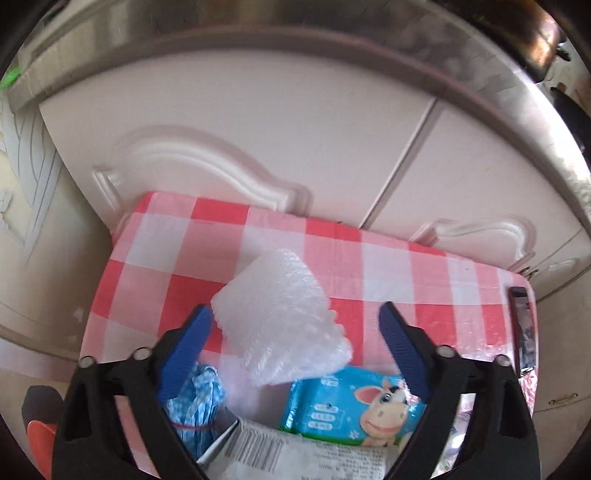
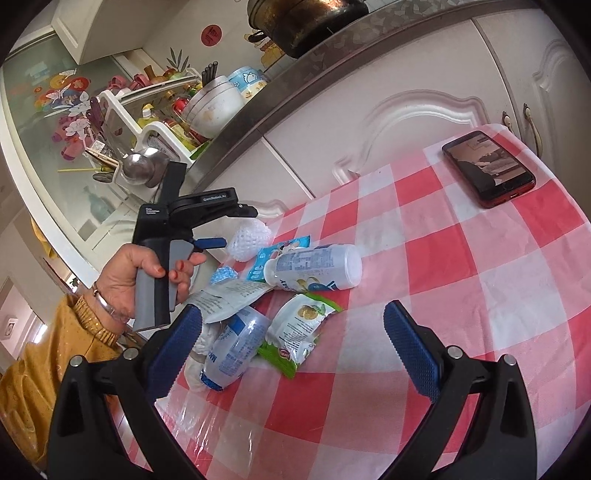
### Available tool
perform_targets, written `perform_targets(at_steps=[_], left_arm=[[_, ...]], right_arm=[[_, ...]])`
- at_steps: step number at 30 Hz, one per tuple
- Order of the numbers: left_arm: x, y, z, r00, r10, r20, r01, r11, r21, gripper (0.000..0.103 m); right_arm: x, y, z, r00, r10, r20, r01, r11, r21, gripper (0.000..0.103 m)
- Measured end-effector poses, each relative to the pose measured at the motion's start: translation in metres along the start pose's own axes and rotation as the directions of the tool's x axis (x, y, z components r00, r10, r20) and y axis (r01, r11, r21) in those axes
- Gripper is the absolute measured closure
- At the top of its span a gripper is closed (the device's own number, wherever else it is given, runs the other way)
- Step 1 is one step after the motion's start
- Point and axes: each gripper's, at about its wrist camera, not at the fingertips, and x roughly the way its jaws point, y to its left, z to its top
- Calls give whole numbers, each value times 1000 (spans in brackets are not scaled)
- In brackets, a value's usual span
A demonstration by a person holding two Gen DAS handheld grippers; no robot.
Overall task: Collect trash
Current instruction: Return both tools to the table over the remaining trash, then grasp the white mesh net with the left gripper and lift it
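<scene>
A pile of trash lies on the red-and-white checked table (image 2: 461,280). In the left wrist view my left gripper (image 1: 297,317) is open, its blue fingers on either side of a white foam net wrap (image 1: 277,314) without pressing it. Below the wrap lie a blue cartoon-cow wipes packet (image 1: 351,406), a crumpled blue-white wrapper (image 1: 199,398) and a barcode pouch (image 1: 295,454). In the right wrist view my right gripper (image 2: 291,319) is open and empty above a green snack pouch (image 2: 295,332), a plastic bottle (image 2: 236,347) and a white bottle (image 2: 317,267). The left gripper (image 2: 210,242) hovers by the foam wrap (image 2: 249,238).
A red phone (image 2: 487,168) lies at the table's far right corner. White cabinet doors (image 1: 258,147) stand right behind the table under a steel counter edge (image 2: 295,85) crowded with dishes and a dark pot (image 2: 306,22).
</scene>
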Motion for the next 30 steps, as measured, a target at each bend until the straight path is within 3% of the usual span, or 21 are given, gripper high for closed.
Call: perform_targets(at_steps=[3,6,11,20,30], left_arm=[[13,8,0,999,-10,-49,8,999,-51,44],[8,12,-4,999,-13,-36,11,998,-55,59],[-8,14,-14,999,-36,-27,35,998,-56,74],[-47,6,-59,993,-107,-38,108,994,3,77],[-69,0,-118,980,-187,-63,188,982,8,78]], right_arm=[[2,0,-1,1000,-5,-7,5,1000,-7,4],[3,0,-2,1000,-2,-13,2,1000,-7,4],[6,3,-4,999,10,-31,-11,1000,-20,4],[9,8,-9,998,37,-55,-38,999,-24,4],[14,21,-19,994,46,-100,-52,997,-58,4]])
